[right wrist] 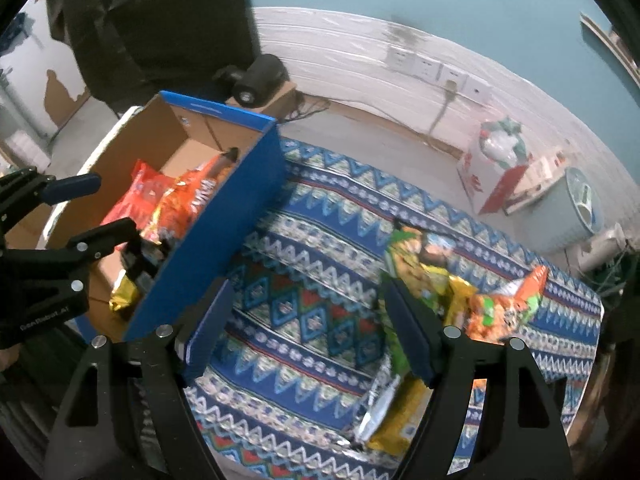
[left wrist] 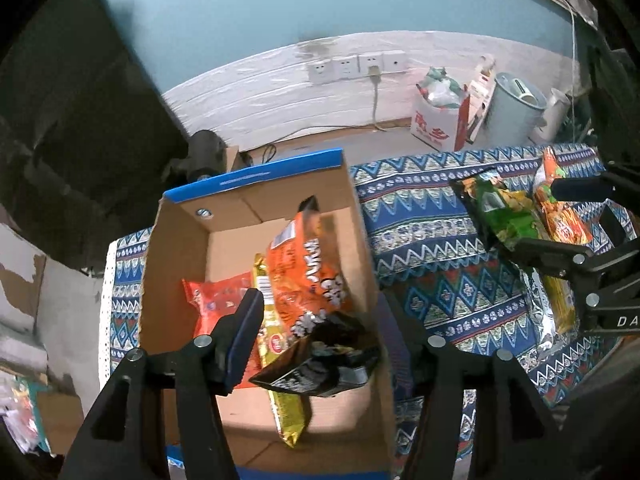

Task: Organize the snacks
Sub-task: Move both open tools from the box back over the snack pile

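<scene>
- Left wrist view: left gripper [left wrist: 320, 320] stood spread over the open blue-sided cardboard box [left wrist: 176, 264]; the big orange crinkly snack bag [left wrist: 308, 276] lay inside, unpinched.
- Right gripper [right wrist: 308, 332] was spread and empty above the patterned blue tablecloth [right wrist: 304, 240]; best to straddle the green foil snack packet [right wrist: 412, 264] squarely before closing.

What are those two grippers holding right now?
Nothing: the left gripper stands open over the orange bag in the box; the right gripper is open above the cloth.

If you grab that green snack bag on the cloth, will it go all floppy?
Probably. The green bag looks like thin, crinkled foil, so it would likely sag and bend wherever the fingers don't hold it. It looks puffy, so it's probably light for its size. The shiny film could be slippery, and squeezing hard might crush what's inside.
</scene>
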{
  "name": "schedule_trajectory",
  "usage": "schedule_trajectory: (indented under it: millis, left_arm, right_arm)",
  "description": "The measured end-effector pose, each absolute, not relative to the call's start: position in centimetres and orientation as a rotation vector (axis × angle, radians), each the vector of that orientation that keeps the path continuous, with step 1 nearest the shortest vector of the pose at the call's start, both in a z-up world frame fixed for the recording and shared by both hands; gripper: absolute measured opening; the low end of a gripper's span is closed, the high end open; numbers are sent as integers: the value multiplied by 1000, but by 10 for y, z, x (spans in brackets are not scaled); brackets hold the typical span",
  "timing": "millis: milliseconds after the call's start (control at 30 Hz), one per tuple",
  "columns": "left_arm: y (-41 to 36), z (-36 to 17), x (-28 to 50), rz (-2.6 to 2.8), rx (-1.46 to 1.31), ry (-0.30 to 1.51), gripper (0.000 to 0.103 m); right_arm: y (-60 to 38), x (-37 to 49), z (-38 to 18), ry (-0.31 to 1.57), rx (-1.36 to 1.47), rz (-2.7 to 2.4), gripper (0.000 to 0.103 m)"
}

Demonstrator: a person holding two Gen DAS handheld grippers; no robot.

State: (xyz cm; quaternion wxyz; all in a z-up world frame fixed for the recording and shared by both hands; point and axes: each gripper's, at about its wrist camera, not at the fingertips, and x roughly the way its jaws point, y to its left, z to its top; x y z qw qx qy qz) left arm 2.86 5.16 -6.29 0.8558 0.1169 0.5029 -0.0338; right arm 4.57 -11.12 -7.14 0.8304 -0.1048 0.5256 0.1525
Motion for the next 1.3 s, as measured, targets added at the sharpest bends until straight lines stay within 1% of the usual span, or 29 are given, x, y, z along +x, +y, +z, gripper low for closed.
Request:
schedule_trajectory:
  millis: [167, 233, 267, 467, 633, 1000, 1300]
  left_arm:
    - [26, -67, 30, -91, 287, 1068, 64]
    - [14, -69, 30, -103, 302, 1074, 70]
    - [9, -70, 29, -108, 309, 1074, 70]
    - [-23, -73, 30, -142, 357, 1079, 71]
    - [-48, -78, 34, -180, 363, 1102, 76]
    - [-89, -105, 50, -220, 353, 1191, 80]
    - [-117, -125, 64, -270, 308, 1246, 81]
  right_arm:
    - [-142, 40, -72, 1116, -197, 283, 77]
    - [-153, 38, -72, 1114, -189, 265, 77]
    - [-159, 37, -72, 1114, -186, 255, 77]
    - [-200, 31, -75, 1122, -146, 196, 77]
    - [-229, 29, -80, 1129, -131, 145, 77]
    - [-275, 27, -97, 1164, -80, 76, 77]
    - [-304, 39, -123, 1230, -64, 38, 77]
